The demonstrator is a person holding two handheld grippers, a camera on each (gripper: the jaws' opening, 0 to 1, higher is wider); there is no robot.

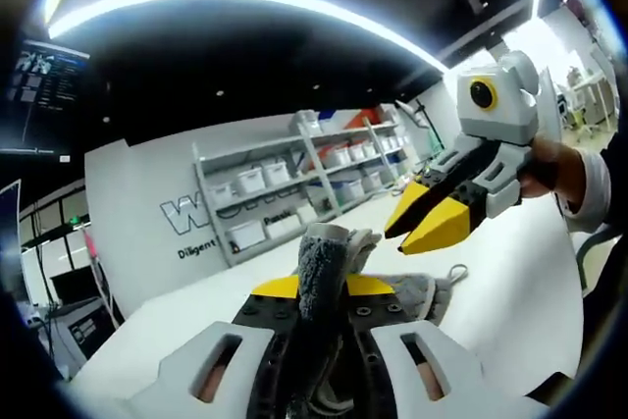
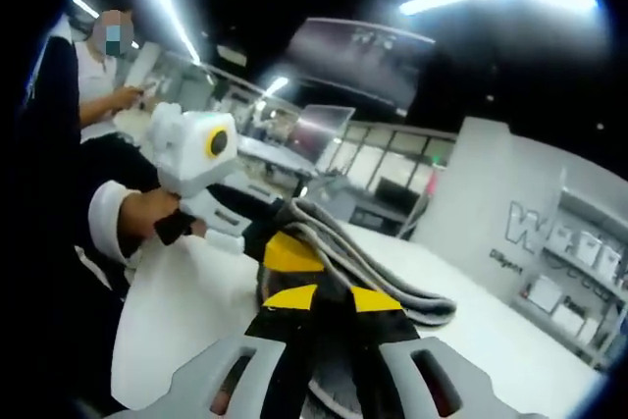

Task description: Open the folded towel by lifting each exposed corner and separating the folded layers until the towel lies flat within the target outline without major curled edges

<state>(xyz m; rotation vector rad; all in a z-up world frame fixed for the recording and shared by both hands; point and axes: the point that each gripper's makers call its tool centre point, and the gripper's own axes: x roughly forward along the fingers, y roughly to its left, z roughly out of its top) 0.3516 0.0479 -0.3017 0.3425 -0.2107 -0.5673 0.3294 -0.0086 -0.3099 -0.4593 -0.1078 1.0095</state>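
The towel (image 1: 324,267), grey and still bunched in folds, is pinched between the left gripper (image 1: 322,288)'s yellow-tipped jaws, a thick roll of it rising from the grip while the rest trails down onto the white table (image 1: 510,282). In the right gripper view, the right gripper (image 2: 316,297) has its jaws drawn narrow on the cloth's layered edge, whose bands curve away toward the table (image 2: 491,340); the left gripper (image 2: 280,242) holds the same bundle just beside it. In the left gripper view, the right gripper (image 1: 432,218) sits close above the towel with its tips nearly together; contact there I cannot tell. A person's hand (image 1: 549,166) and white sleeve (image 2: 108,218) carry the tools, with shelving (image 1: 294,183) against the far wall. To do this step well, I judge that each gripper should hold a separate layer, then draw apart slowly and low over the table, so the folds peel open rather than drag as one lump. No target outline is discernible.
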